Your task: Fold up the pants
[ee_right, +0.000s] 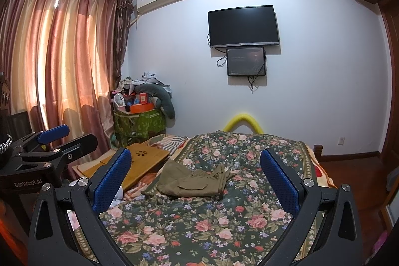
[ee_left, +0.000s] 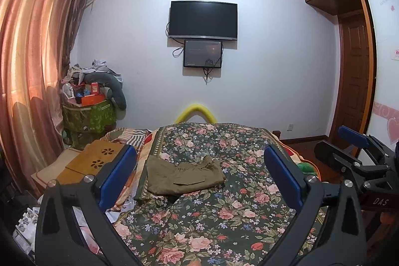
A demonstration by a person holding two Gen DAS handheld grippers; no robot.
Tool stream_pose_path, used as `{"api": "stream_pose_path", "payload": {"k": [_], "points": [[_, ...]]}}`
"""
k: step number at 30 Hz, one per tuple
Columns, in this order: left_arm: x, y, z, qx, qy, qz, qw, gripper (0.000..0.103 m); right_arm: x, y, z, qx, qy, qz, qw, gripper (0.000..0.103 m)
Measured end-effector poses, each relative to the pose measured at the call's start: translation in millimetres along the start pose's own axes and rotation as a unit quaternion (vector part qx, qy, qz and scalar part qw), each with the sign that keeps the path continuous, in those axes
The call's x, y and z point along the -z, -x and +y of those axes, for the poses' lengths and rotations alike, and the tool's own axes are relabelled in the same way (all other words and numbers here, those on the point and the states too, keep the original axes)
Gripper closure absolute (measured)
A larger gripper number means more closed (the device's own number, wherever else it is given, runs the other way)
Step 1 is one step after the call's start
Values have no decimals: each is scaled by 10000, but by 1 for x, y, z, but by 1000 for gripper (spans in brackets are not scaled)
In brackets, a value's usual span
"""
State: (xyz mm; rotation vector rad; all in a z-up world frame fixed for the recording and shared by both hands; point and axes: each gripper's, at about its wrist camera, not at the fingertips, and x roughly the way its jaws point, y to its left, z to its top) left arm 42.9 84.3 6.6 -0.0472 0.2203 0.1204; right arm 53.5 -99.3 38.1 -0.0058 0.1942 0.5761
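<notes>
The left gripper (ee_left: pixel 199 176) is held wide open above the quilt (ee_left: pixel 224 228); nothing is gripped between its blue pads (ee_left: pixel 117 176). The right gripper (ee_right: pixel 195 181) is likewise spread wide and empty, raised over the same quilt (ee_right: pixel 199 228). Each gripper is seen at the edge of the other's view, alongside.

The pants (ee_left: pixel 183 175), olive and folded into a compact bundle, are found lying on the quilt ahead of both grippers, between the finger lines, untouched (ee_right: pixel 194 182). A wooden tray (ee_left: pixel 92 161) is noted ahead to the left. A television (ee_left: pixel 203 19) is mounted on the far wall.
</notes>
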Motion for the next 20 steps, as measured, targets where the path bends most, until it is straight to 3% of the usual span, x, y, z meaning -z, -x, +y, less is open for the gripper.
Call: {"api": "stream_pose_path", "payload": {"k": [20], "points": [[1,-6,-4,178,-23,108,9998,0,1,-3,-2,19,-16,35,10000,0]]}}
